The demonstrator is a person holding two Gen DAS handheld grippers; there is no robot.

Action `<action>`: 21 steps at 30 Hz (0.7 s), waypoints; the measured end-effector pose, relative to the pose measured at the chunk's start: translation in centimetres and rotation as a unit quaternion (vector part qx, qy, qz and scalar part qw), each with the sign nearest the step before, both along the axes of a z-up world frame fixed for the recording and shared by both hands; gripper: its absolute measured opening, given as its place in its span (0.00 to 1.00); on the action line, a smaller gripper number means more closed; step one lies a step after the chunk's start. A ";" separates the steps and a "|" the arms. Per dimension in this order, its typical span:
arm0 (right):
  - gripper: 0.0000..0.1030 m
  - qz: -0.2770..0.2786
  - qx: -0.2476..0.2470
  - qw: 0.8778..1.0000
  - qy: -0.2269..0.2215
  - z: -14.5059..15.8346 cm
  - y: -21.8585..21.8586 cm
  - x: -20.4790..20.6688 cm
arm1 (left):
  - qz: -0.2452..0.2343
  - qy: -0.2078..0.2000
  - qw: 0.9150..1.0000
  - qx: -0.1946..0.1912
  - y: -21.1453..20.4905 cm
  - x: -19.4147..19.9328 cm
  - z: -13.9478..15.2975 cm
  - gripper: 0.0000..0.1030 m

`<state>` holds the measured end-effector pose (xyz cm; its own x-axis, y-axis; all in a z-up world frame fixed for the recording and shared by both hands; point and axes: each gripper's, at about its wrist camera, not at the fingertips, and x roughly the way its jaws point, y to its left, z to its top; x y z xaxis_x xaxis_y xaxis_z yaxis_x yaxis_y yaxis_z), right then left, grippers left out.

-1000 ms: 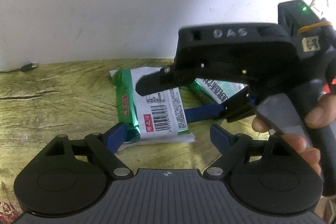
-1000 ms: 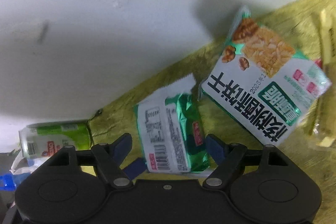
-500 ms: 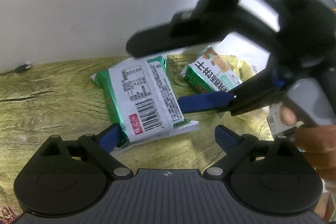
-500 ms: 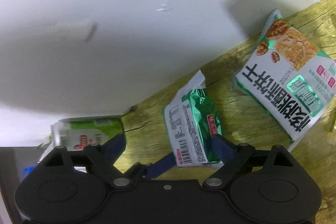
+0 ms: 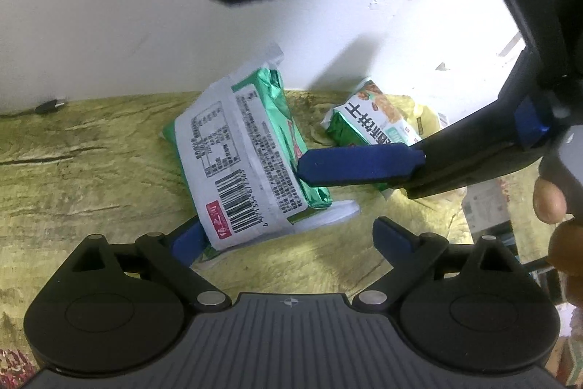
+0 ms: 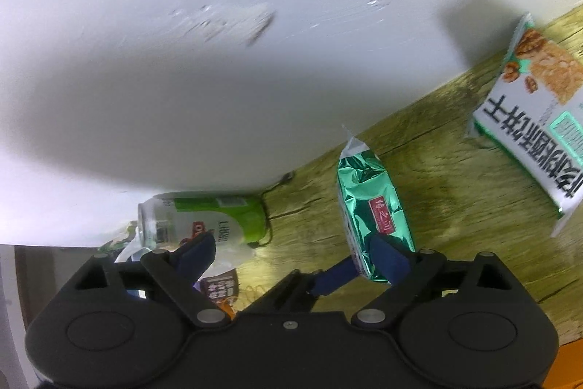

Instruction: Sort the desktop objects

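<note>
The left gripper (image 5: 288, 236) has its two blue fingers spread wide. The green foil snack packet with a white barcode label (image 5: 244, 166) lies between them, on the yellow-green wood-grain table (image 5: 73, 170). Its near corner covers the left blue fingertip (image 5: 187, 241), but I cannot tell if it touches the pad; the other fingertip stands apart from it, so nothing is clamped. The jaws have just been opening.

The right gripper (image 5: 288, 64) comes in from the right side of the left wrist view, also wide open, and its jaws too have just been opening. Its lower blue finger (image 5: 360, 166) lies across the right edge of the green packet; its upper black finger is high above it. In the right wrist view the same packet (image 6: 375, 206) is just in front of the right-hand blue finger (image 6: 390, 257), not squeezed.

Beyond the fingers, near the white wall (image 5: 109, 6), lies a white and green biscuit packet with black characters and a walnut picture (image 5: 371, 123). To the left of the right gripper's fingers a green and white drink can (image 6: 204, 221) lies on its side. I see no containers in these views.
</note>
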<state>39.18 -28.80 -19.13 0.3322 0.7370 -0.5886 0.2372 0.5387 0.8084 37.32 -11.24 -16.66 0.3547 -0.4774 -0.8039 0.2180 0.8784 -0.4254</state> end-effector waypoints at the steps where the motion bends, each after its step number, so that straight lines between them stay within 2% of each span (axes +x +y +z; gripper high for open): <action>1: 0.90 0.000 0.002 1.000 -0.001 0.4 -0.2 -0.2 | 0.001 0.002 1.000 -0.003 0.1 -0.1 -0.1 0.93; 4: 0.90 0.004 0.009 1.000 -0.005 0.8 0.4 -1.0 | 0.006 0.009 1.000 -0.014 0.9 -0.8 -0.7 0.93; 8: 0.90 0.009 0.013 1.000 -0.010 3.1 -0.3 -2.6 | 0.010 0.012 1.000 -0.021 2.0 -1.2 -1.3 0.93; 15: 0.89 0.019 0.027 0.999 -0.011 3.2 2.3 -2.2 | 0.024 0.021 0.999 -0.041 3.9 -1.5 -1.9 0.93; 21: 0.88 0.026 0.033 0.999 -0.003 3.4 3.9 -1.9 | 0.039 0.030 0.997 -0.060 6.4 -2.4 -1.3 0.92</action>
<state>37.27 -24.87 -15.69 0.2957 0.7908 -0.5360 0.2042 0.4958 0.8441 34.90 -4.88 -17.94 0.3475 -0.5440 -0.7638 0.1220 0.8338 -0.5384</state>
